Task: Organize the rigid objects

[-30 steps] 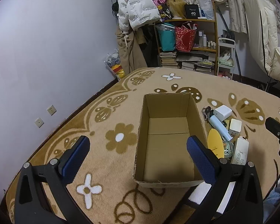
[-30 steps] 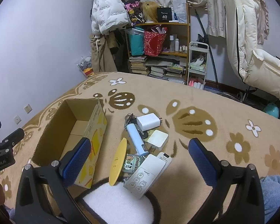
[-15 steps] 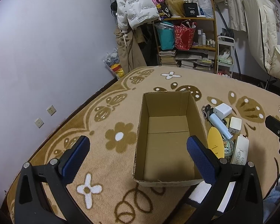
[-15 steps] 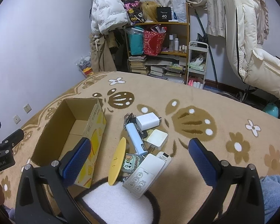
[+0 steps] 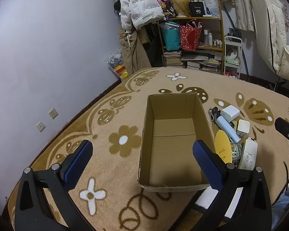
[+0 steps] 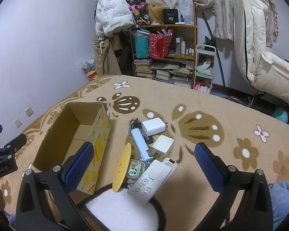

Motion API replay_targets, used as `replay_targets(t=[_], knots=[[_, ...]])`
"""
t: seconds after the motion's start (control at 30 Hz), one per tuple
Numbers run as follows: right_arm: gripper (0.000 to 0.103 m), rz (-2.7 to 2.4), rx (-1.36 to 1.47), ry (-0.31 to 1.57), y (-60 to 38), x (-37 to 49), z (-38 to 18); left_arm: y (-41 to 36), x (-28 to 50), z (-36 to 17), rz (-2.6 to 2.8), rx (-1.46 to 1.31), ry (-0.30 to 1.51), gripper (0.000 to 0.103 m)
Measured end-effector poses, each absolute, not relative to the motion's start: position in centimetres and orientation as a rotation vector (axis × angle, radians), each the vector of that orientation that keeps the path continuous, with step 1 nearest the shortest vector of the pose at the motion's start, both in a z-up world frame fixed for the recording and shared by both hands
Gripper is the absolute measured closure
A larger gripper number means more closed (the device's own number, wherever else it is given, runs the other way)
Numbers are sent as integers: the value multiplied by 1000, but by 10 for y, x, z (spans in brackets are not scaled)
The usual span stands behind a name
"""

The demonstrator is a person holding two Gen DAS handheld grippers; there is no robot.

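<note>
Cardboard box (image 5: 173,144), open-topped and empty, its bare floor showing; it stands on the patterned carpet (image 5: 125,104) toward the wall-side edge. Just beside its right-hand wall lies a cluster of small rigid items: a yellow disc (image 6: 122,170) tilted on edge nearest the box, a pale blue cylinder (image 6: 141,144), a white charger block (image 6: 153,126) with a key ring (image 6: 133,122) at its side, a white square box (image 6: 163,145), a cartoon-printed tin (image 6: 135,168) and a white remote control (image 6: 149,182) overlapping a second, slimmer white remote (image 6: 170,164). The remote's near end rests on a white round cushion (image 6: 121,209) at the carpet's near edge.

Left tongs (image 5: 142,160): spread wide, holding nothing, poised above the box's near end. Right tongs (image 6: 144,165): likewise spread wide and empty, poised above the cluster.

Along the far edge of the carpet stand a cluttered wooden shelf (image 6: 183,27), a hanging white padded jacket (image 6: 111,15) and a cream recliner (image 6: 260,57).
</note>
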State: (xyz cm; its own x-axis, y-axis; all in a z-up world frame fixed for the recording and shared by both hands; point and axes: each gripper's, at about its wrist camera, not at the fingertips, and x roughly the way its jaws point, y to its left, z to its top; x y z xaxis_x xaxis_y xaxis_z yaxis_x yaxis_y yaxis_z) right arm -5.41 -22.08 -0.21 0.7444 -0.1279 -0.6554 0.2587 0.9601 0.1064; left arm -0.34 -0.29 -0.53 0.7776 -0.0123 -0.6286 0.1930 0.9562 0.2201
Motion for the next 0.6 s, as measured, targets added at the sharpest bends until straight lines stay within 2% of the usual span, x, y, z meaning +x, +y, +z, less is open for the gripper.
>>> replay_targets(t=[0.6], knots=[[0,-212,198,732,-229,-38,-4,0,21,-12,-86,304,713,0]])
